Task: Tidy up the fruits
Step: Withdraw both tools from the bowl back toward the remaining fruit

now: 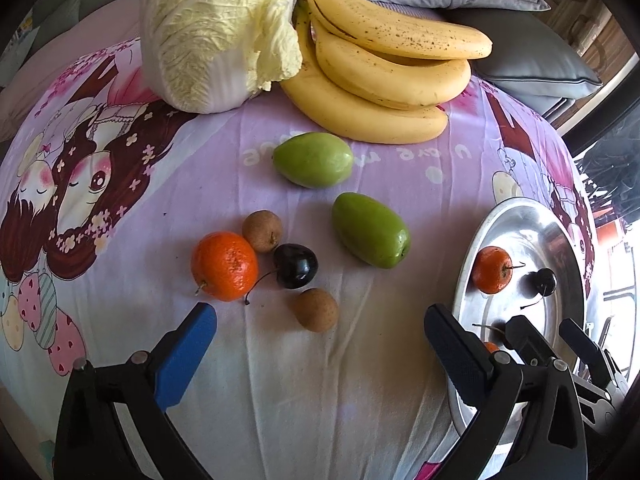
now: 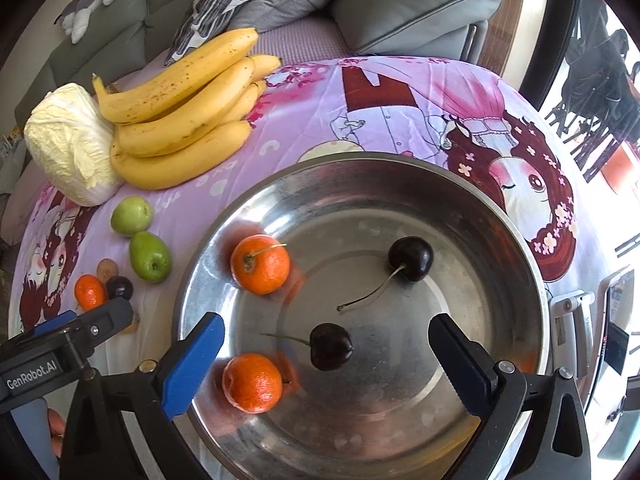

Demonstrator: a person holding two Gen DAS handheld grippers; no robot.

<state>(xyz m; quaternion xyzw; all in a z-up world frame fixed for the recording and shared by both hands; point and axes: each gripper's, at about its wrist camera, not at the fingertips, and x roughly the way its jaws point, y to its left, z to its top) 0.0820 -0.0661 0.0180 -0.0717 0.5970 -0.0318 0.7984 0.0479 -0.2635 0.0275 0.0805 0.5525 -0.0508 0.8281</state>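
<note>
My left gripper [image 1: 320, 334] is open and empty above the purple cloth. In front of it lie a tangerine [image 1: 224, 266], a dark cherry [image 1: 295, 266], two brown longans [image 1: 262, 231] [image 1: 317, 309] and two green fruits [image 1: 313, 159] [image 1: 370, 230]. My right gripper [image 2: 326, 350] is open and empty over the steel bowl [image 2: 500, 216]. The bowl holds two tangerines [image 2: 260, 264] [image 2: 252, 382] and two cherries [image 2: 411, 259] [image 2: 331, 346]. The bowl [image 1: 532, 224] and the right gripper [image 1: 560, 344] show at the right of the left wrist view.
A bunch of bananas [image 1: 380, 68] and a napa cabbage [image 1: 216, 32] lie at the far side of the cloth. Grey cushions [image 2: 404, 4] sit behind the table. The left gripper [image 2: 68, 336] shows at the left of the right wrist view.
</note>
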